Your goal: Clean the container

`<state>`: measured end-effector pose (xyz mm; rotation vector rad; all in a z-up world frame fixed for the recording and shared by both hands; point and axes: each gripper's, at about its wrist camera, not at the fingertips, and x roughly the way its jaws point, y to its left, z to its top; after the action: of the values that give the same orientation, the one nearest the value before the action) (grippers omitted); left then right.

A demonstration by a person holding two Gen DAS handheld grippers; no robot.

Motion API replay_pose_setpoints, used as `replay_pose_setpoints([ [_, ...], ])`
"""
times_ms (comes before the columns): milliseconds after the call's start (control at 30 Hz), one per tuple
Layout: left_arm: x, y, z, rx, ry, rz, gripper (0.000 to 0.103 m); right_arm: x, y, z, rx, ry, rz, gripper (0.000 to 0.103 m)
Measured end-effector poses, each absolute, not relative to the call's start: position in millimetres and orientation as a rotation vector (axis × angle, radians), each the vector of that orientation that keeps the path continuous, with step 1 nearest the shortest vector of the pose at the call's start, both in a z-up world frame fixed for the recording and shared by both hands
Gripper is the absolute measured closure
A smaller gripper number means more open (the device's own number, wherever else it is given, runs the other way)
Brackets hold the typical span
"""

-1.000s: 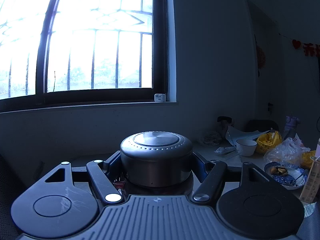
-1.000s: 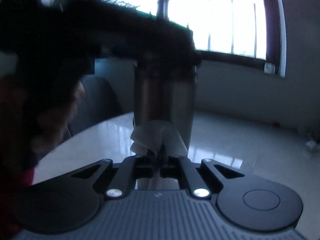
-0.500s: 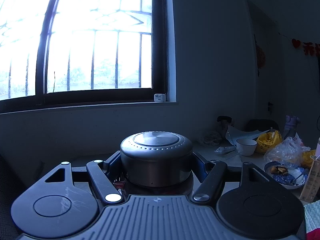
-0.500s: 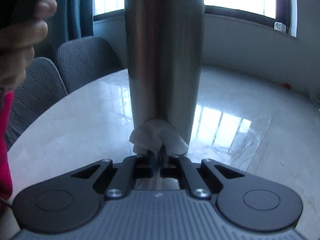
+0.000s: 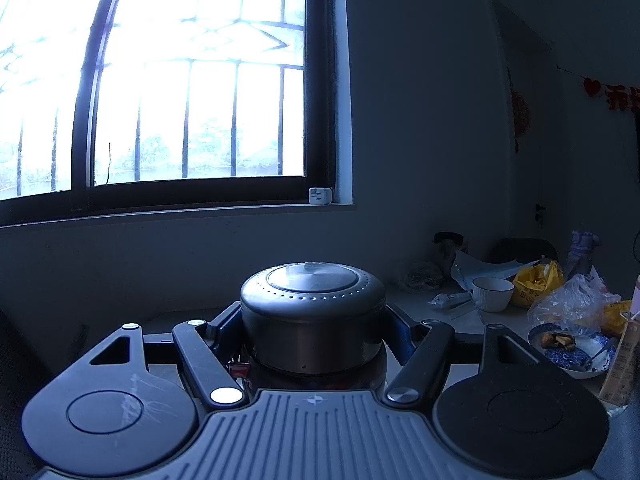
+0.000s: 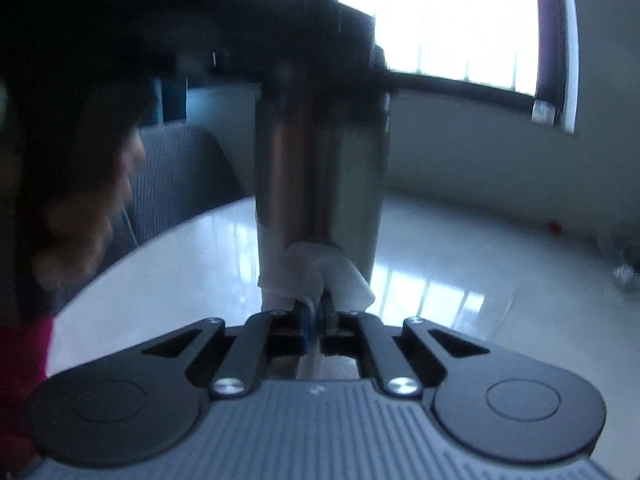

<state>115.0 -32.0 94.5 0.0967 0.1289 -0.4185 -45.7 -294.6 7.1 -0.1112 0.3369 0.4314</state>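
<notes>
A tall steel container [image 6: 320,176] is held upright above a pale glossy table [image 6: 460,280], gripped near its capped top by the left gripper [image 5: 314,320], whose jaws are spread wide and closed against the container's sides. A crumpled white tissue [image 6: 316,272] is pinched between the narrowly closed jaws of the right gripper [image 6: 316,312] and pressed to the container's lower wall.

Several risks are judged likely. The smooth metal could slip or twist in the left grip if the wiping is pushed too hard. The thin tissue could tear or be pulled free of its pinch.

At the far right of the table, clutter is seen: a white cup [image 5: 493,288], a blue patterned bowl [image 5: 572,350], plastic bags [image 5: 572,300]. A barred window [image 5: 160,80] lights the dim room, and a grey chair [image 6: 180,176] stands at the table's left edge.
</notes>
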Motion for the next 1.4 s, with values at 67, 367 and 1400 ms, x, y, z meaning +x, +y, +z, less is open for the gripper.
replay_pose_setpoints([
  [67,115,-32,94,0.095,0.129,-0.417,0.031,-50,-297,17,-0.107,0.298,0.43,0.099],
  [367,115,-31,94,0.095,0.129,-0.419,0.032,-57,-300,39,-0.075,0.183,0.427,0.099],
  [1400,116,-32,94,0.102,0.126,-0.423,0.031,-22,-282,-53,-0.121,0.536,0.454,0.099],
])
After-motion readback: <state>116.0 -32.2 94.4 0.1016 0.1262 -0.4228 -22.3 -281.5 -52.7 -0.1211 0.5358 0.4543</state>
